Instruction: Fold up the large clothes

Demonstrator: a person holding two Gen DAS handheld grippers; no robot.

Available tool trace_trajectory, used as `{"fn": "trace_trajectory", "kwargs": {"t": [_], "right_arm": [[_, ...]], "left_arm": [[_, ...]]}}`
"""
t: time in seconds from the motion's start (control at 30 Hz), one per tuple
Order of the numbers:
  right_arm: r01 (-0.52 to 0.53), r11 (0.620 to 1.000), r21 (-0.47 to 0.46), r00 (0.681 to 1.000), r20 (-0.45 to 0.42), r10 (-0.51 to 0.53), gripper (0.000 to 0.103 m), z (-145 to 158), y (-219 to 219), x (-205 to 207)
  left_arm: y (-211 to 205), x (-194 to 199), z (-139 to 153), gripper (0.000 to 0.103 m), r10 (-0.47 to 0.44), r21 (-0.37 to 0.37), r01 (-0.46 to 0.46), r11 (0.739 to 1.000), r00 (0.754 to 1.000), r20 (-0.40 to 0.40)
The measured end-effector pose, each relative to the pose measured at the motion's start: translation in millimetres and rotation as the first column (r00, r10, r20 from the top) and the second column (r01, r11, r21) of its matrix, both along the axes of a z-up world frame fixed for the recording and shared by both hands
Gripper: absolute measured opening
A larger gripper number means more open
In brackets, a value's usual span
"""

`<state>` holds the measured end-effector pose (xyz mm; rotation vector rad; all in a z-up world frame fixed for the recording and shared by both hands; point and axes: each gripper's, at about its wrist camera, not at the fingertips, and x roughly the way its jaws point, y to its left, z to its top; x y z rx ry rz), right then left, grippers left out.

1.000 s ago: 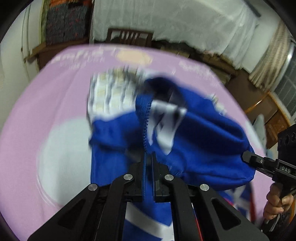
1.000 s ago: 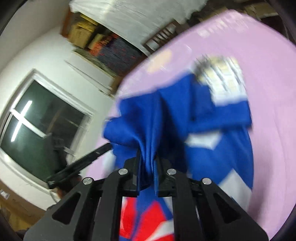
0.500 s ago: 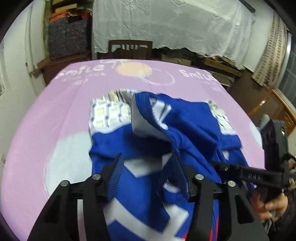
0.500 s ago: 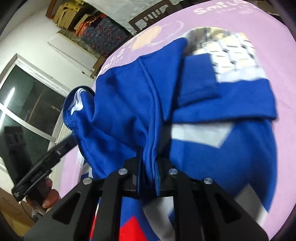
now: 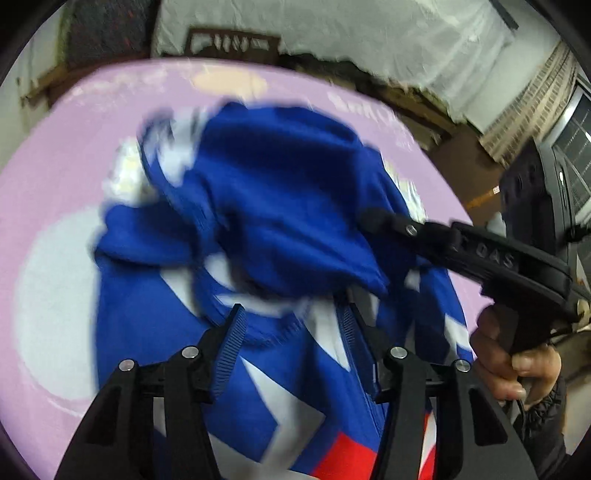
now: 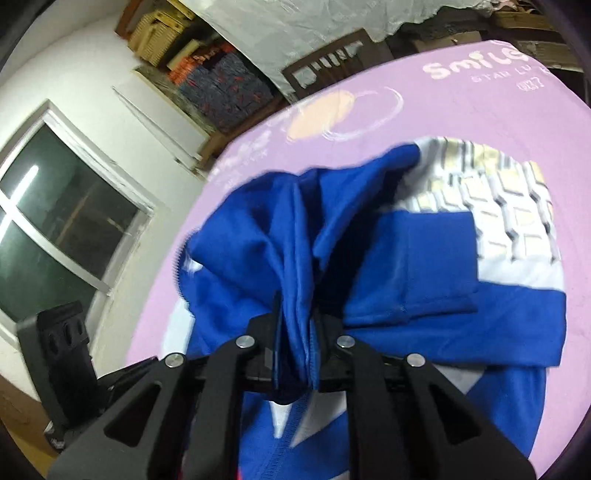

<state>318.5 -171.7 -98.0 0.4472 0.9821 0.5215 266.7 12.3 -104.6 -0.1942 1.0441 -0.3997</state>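
A large blue jacket [image 5: 280, 206] with white and red panels and a pale checked lining lies bunched on the pink table cover [image 5: 55, 177]; it also shows in the right wrist view [image 6: 406, 266]. My left gripper [image 5: 291, 325] is open and empty, its jaws wide apart just above the jacket. My right gripper [image 6: 295, 332] is shut on a gathered blue fold of the jacket and holds it up. The right gripper also shows in the left wrist view [image 5: 373, 218], reaching in from the right onto the cloth.
A wooden chair [image 6: 332, 66] stands behind the table's far edge. A white sheet [image 5: 332, 33] hangs at the back. A window [image 6: 55, 229] and shelves with boxes are to the left. The pink cover [image 6: 480, 103] carries printed lettering.
My left gripper opened and let go of the jacket about a second ago and stays open. My right gripper has kept its hold and swung the fold over the jacket toward the left.
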Motion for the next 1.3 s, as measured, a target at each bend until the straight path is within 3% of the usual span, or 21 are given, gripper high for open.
{"fn": "trace_trajectory", "kwargs": {"t": [0.03, 0.1, 0.17, 0.27, 0.33, 0.4, 0.47, 0.6, 0.73, 0.87, 0.93, 1.03, 1.17, 1.3], "right_arm": [[0.006, 1.000, -0.024, 1.000, -0.022, -0.006, 0.014, -6.1, -2.6, -1.0], [0.023, 1.000, -0.014, 0.998, -0.053, -0.024, 0.032, -11.8, -11.4, -2.8], [0.052, 0.998, 0.030, 0.996, -0.077, -0.050, 0.041, -12.4, -26.7, -7.3], [0.089, 0.993, 0.073, 0.996, -0.034, -0.087, 0.042, 1.5, -47.5, -13.9], [0.095, 0.991, 0.099, 0.995, 0.023, -0.097, 0.034, 16.2, -52.2, -18.7], [0.060, 0.990, 0.128, 0.996, 0.057, -0.068, 0.015, 27.8, -44.9, -19.8], [0.015, 0.992, 0.127, 0.997, 0.077, -0.025, 0.008, 34.6, -25.6, -15.6], [-0.007, 0.997, 0.079, 0.999, 0.052, 0.003, 0.007, 25.9, 4.6, 3.0], [0.013, 0.998, 0.055, 1.000, -0.024, -0.011, 0.007, -2.0, 13.5, 28.7], [0.040, 0.996, 0.083, 0.995, -0.096, -0.032, 0.000, -33.6, 5.2, 38.6], [0.048, 0.987, 0.156, 0.992, -0.120, -0.029, 0.000, -45.3, -2.5, 42.4], [0.040, 0.981, 0.191, 0.991, -0.135, -0.014, 0.000, -48.4, -7.1, 44.1], [0.036, 0.991, 0.127, 0.995, -0.092, -0.024, 0.000, -36.9, -5.4, 36.7], [0.036, 0.997, 0.072, 0.999, 0.008, -0.037, 0.006, -9.0, -7.9, 13.4]], "left_arm": [[-1.6, -1.1, -4.2, 0.044, -0.006, 0.005, 0.007, 1.000, 1.000, -0.010], [0.6, -4.0, -4.7, 0.041, -0.004, 0.011, 0.004, 1.000, 1.000, 0.000], [13.6, -7.8, 5.1, 0.040, 0.018, -0.022, -0.017, 1.000, 1.000, 0.025], [32.7, -10.8, 31.9, 0.040, 0.081, -0.026, -0.079, 0.997, 0.989, 0.123], [37.2, -5.8, 48.5, 0.041, 0.097, -0.035, -0.092, 0.995, 0.980, 0.175], [31.8, 10.6, 61.3, 0.041, 0.077, -0.058, -0.067, 0.996, 0.980, 0.185], [15.7, 30.6, 65.2, 0.042, 0.036, -0.050, -0.027, 0.998, 0.982, 0.186], [-9.6, 62.1, 45.5, 0.042, 0.052, 0.094, -0.070, 0.993, 0.982, 0.183], [2.4, 79.7, 11.4, 0.042, 0.113, 0.114, -0.126, 0.985, 0.987, 0.113], [3.2, 79.2, 7.1, 0.042, 0.086, 0.142, -0.107, 0.984, 0.985, 0.148], [0.0, 79.0, 2.4, 0.043, 0.080, 0.164, -0.109, 0.981, 0.981, 0.175], [-3.8, 75.8, 1.2, 0.044, 0.057, 0.203, -0.099, 0.974, 0.977, 0.205], [8.9, 67.2, 10.6, 0.043, 0.090, 0.137, -0.114, 0.984, 0.981, 0.174], [21.0, 45.2, 27.1, 0.048, 0.107, 0.098, -0.129, 0.987, 0.974, 0.198]]}}
